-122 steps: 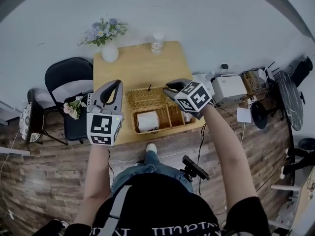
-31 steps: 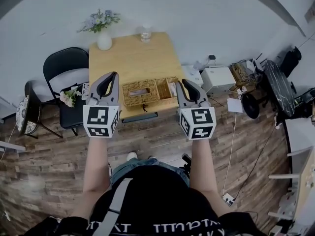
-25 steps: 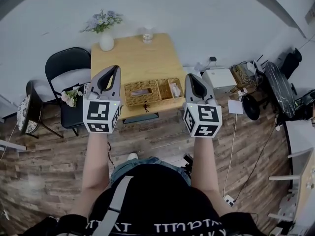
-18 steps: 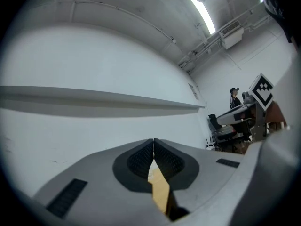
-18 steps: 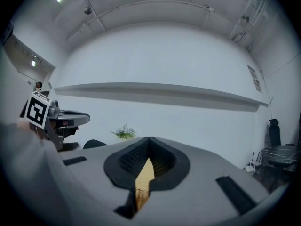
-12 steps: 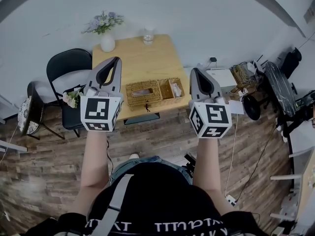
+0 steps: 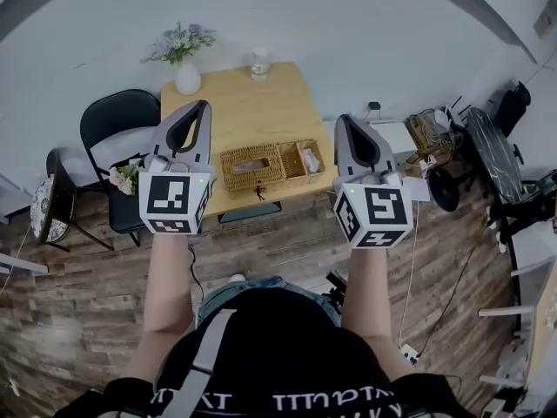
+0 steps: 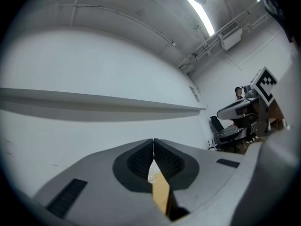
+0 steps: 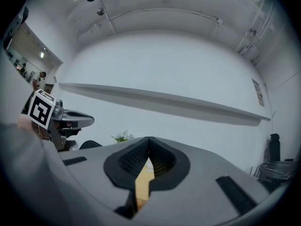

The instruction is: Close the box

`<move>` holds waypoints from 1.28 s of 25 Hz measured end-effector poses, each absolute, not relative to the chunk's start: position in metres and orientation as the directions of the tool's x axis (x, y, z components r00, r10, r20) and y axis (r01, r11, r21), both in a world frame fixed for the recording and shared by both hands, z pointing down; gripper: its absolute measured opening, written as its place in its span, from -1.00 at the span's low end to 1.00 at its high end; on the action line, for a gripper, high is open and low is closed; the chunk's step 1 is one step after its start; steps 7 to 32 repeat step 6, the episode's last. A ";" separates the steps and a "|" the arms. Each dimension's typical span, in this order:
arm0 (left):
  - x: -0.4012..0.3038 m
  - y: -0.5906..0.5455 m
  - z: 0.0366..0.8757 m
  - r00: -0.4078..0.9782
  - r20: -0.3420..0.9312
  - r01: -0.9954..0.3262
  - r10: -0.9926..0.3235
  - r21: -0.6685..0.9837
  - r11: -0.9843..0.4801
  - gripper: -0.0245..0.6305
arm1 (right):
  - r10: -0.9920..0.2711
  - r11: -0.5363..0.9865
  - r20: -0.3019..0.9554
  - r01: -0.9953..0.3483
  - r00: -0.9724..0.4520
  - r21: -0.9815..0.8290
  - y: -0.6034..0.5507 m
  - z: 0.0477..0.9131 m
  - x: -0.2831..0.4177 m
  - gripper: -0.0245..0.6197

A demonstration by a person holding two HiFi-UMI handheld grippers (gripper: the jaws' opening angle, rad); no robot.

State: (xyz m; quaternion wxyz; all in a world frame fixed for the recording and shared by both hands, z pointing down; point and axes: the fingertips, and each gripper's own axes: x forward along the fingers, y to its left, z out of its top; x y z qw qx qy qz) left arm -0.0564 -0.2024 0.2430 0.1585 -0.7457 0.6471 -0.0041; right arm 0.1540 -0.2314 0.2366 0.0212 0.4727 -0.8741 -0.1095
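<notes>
- The box (image 7: 261,184), a wicker one, sits on the wooden surface (image 7: 252,111) close to its near edge.
- Its woven lid (image 7: 235,159) lies flat over the larger left part, with something pale showing through a slot in the middle.
- A smaller side compartment (image 7: 306,158) at the box's right end is uncovered and holds some small pale items, too small to tell apart.
- The left gripper (image 7: 198,107) is held up over the surface's left edge, to the left of the box and not touching it.
- In the left gripper view its jaws are pressed together, ribbed pads meeting along a single line, with nothing between them.
- The right gripper (image 7: 344,120) is held up over the surface's right edge, to the right of the box and also not touching it.
- In the right gripper view its jaws are likewise fully together and hold nothing.
- In the head view the box lies between the two grippers, roughly midway, with bare wood on either side of it.
- Both gripper views face the white wall (image 7: 348,16), and only a narrow strip of the wooden surface shows through the slit below each pair of pads.
- A vase of flowers (image 7: 187,78) and a glass (image 7: 258,66) stand at the surface's far edge, well apart from the box.
- A black chair (image 7: 117,129) stands to the left of the surface.
</notes>
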 end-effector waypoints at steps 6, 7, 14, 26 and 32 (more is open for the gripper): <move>-0.058 -0.206 0.240 0.160 -0.205 -0.965 -0.965 -0.239 -0.109 -0.89 | -0.836 0.519 -0.070 -0.827 -0.544 0.216 -0.236 0.236 0.155 -0.88; -0.058 -0.206 0.240 0.160 -0.205 -0.965 -0.965 -0.239 -0.109 -0.89 | -0.836 0.519 -0.070 -0.827 -0.544 0.216 -0.236 0.236 0.155 -0.88; -0.058 -0.206 0.240 0.160 -0.205 -0.965 -0.965 -0.239 -0.109 -0.89 | -0.836 0.519 -0.070 -0.827 -0.544 0.216 -0.236 0.236 0.155 -0.88; -0.058 -0.206 0.240 0.160 -0.205 -0.965 -0.965 -0.239 -0.109 -0.89 | -0.836 0.519 -0.070 -0.827 -0.544 0.216 -0.236 0.236 0.155 -0.88; -0.058 -0.206 0.240 0.160 -0.205 -0.965 -0.965 -0.239 -0.109 -0.89 | -0.836 0.519 -0.070 -0.827 -0.544 0.216 -0.236 0.236 0.155 -0.88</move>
